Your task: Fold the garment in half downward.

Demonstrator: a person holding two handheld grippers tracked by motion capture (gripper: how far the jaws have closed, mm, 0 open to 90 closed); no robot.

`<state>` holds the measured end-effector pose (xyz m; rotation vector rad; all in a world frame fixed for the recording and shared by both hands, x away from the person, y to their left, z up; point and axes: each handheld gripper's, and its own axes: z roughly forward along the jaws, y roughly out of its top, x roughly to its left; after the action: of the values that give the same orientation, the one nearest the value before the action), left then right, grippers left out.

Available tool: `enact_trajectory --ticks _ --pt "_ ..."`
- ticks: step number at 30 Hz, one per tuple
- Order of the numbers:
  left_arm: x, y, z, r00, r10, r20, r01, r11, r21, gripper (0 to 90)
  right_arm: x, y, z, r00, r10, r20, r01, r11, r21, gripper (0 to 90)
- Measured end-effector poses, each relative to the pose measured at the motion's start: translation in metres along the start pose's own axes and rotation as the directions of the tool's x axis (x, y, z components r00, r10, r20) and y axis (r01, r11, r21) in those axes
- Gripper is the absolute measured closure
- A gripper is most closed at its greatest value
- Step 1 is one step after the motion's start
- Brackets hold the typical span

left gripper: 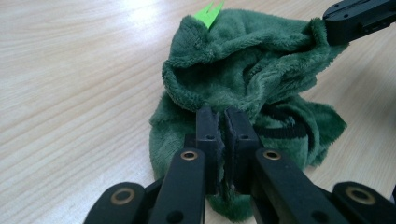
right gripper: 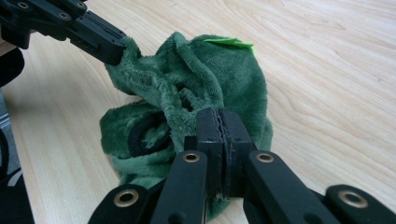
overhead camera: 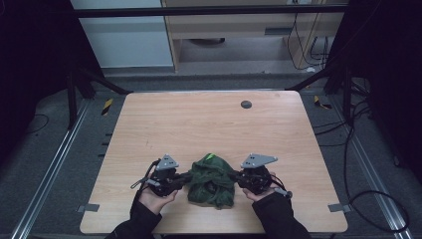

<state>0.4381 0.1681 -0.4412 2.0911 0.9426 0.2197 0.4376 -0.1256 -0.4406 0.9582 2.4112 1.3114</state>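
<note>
A crumpled green fleece garment [overhead camera: 211, 180] lies near the front edge of the wooden table [overhead camera: 199, 119] — the left gripper [overhead camera: 185, 178] pinches its left side, the right gripper [overhead camera: 234, 175] pinches its right side.

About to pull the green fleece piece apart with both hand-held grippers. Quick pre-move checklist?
1. Left hand-held gripper shut on the green fleece garment: ok.
2. Right hand-held gripper shut on its opposite edge: ok.
3. Garment resting on the table, bunched between the grippers: ok.
4. Which part each gripper pinches, rim or inner layer: cannot tell.
5. Bright green tag free of both grips: ok.
6. Small dark disc far from the garment: ok.
</note>
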Motion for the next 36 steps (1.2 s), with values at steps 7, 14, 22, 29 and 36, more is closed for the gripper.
enact_trajectory --ticks 7,14,22,29,36 --pt "-0.004 -0.006 0.001 0.9999 -0.003 0.010 0.002 0.9998 0.021 85.3 0.005 -0.010 0.001 0.9998 0.010 -0.018 -0.009 1.000 0.027 88.2" --pt "-0.008 -0.014 0.005 0.9998 -0.002 0.018 0.001 0.9989 0.048 85.3 0.007 -0.018 0.002 0.9994 0.019 -0.029 -0.017 0.999 0.048 88.1" --pt "-0.012 -0.019 0.009 0.9996 0.001 0.028 -0.003 0.9974 0.073 85.3 0.009 -0.025 0.005 0.9987 0.032 -0.040 -0.029 0.997 0.073 87.9" --pt "-0.013 -0.022 0.012 0.9997 0.002 0.026 -0.004 0.9965 0.084 85.2 0.009 -0.030 0.009 0.9982 0.039 -0.046 -0.035 0.995 0.099 87.5" --pt "-0.014 -0.022 0.012 0.9999 0.005 0.012 -0.006 0.9969 0.078 83.6 0.010 -0.033 0.011 0.9979 0.043 -0.048 -0.038 0.993 0.112 85.7"
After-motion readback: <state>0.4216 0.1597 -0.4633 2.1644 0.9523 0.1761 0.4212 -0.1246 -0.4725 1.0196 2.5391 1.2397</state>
